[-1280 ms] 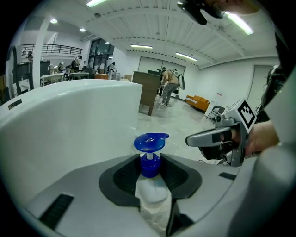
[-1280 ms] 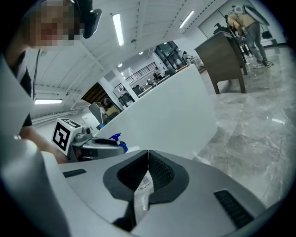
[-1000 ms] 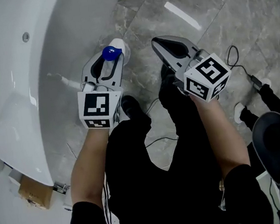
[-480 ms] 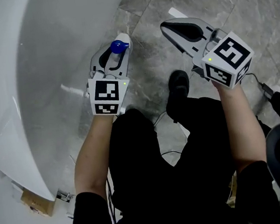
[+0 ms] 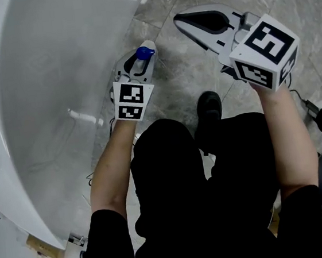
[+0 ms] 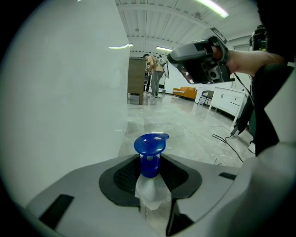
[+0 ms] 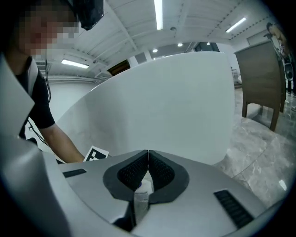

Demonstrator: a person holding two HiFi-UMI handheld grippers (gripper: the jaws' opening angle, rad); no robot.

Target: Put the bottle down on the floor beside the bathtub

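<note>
- The left gripper (image 5: 136, 64) is closed part-way, its jaws stopped on the bottle (image 5: 144, 54); the dark ribbed pads (image 6: 124, 172) press on either side of the neck, just under the blue cap (image 6: 150, 144).
- The bottle stands upright in that grip. Its cap rises above the jaws and its clear body hangs below them.
- From the head view the bottle sits over the grey marble floor (image 5: 178, 74), just beside the white outer wall of the bathtub (image 5: 57, 79). Its base is hidden under the gripper, so I cannot tell whether it touches the floor.
- In the left gripper view the bathtub wall (image 6: 60, 92) fills the left side, close to the bottle.
- The right gripper (image 5: 183, 20) is well apart from the bottle, to the right over bare floor, and it touches nothing.
- In its own view the right gripper (image 7: 148, 155) has its jaws pressed together, the pad tips meeting in one line with nothing pinched between them.
- It faces the bathtub's curved wall (image 7: 175, 106), and the left gripper's marker cube (image 7: 95, 153) shows low at the left.
</note>
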